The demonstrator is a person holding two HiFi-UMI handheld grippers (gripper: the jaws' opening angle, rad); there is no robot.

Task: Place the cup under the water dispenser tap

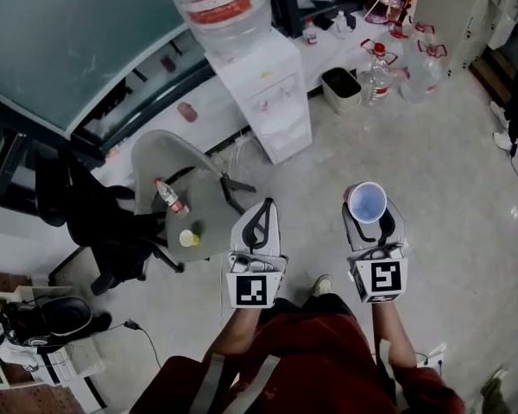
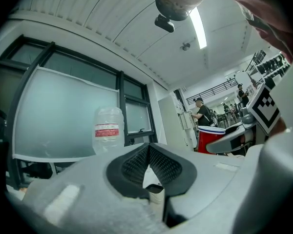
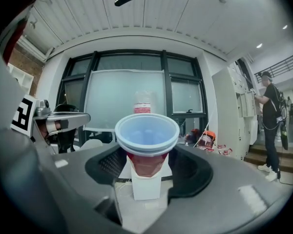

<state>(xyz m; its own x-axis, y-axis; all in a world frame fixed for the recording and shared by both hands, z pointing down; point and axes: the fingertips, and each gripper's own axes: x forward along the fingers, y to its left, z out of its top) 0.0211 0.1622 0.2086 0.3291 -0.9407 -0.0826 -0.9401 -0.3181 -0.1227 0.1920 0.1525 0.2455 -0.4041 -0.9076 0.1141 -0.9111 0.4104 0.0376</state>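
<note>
**Cup held in right gripper, well short of the dispenser**

Right gripper point(image 3: 147, 165): jaws stand wide and clamp a cup point(image 3: 147, 133) by its lower body. The black ribbed pads point(image 3: 112, 163) press on it from both sides. The cup is upright, mouth up.

Left gripper point(image 2: 149, 150): its pads point(image 2: 132, 167) meet at the far tips, leaving only a narrow wedge-shaped gap nearer the camera. Nothing is held between them.

Location of cup: in the head view it is carried over the pale floor point(image 1: 432, 188), well apart from the white water dispenser point(image 1: 272, 93). The dispenser stands ahead with an inverted bottle point(image 1: 220, 7) on top. The two grippers are side by side.

Differences between views:
- Only the head view shows the grey chair point(image 1: 155, 158), which carries a drinks bottle point(image 1: 168, 198) and a small yellow item point(image 1: 188, 238). It also shows a waste bin point(image 1: 340, 89) beside the dispenser.
- The right gripper view shows the dispenser body straight behind the cup, and a person point(image 3: 271, 121) standing at the right.
- The left gripper view catches the cup from the side.

Cup appearance: red outer wall, pale blue-white inside, and a rolled pale rim. It appears empty, and no dents can be seen.
</note>
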